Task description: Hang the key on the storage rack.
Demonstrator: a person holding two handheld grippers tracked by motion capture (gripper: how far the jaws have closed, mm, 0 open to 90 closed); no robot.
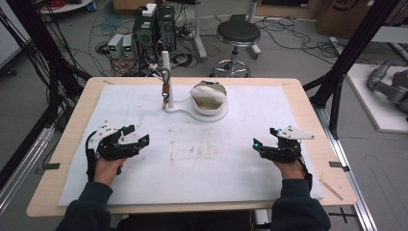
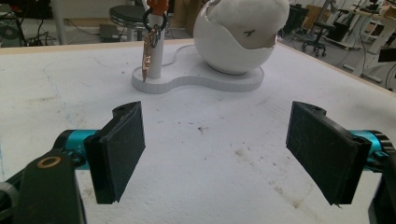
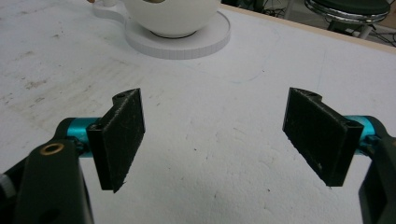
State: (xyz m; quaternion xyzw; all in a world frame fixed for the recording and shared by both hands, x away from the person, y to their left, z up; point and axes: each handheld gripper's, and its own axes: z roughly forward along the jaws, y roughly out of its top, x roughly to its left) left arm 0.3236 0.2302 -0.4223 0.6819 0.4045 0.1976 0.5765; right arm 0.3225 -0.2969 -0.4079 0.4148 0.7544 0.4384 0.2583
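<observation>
Fingers (image 2: 122,149) of the left gripper (image 1: 136,135) are held wide apart with nothing between them, and the fingers (image 3: 122,135) of the right gripper (image 1: 264,137) are spread just as wide and equally empty. Both grippers are held low over the near half of the tabletop (image 1: 62,159), the left one at the near left, the right one at the near right, well apart from each other.

The things nearest the work are set at the far middle: a white stand (image 1: 211,117) with a flat base, on which a round white bowl (image 2: 233,44) is seated at the right and a thin upright post (image 1: 166,62) at the left. A bunch of keys (image 2: 150,44) is hung on the post by a dark ring under an orange tab. Something white and soft is stuffed into the bowl. The stand is well apart from both grippers, with only stained white cloth (image 1: 202,159) between.

If the keys are meant to be lifted off, trouble could be caused by a grip taken too low on the dangling keys, so that they swing or slip out. The ring could be caught on the post if it is pulled sideways, and the light stand could be dragged or tipped. The bowl, just beside the post, could be knocked by wide-open fingers.
</observation>
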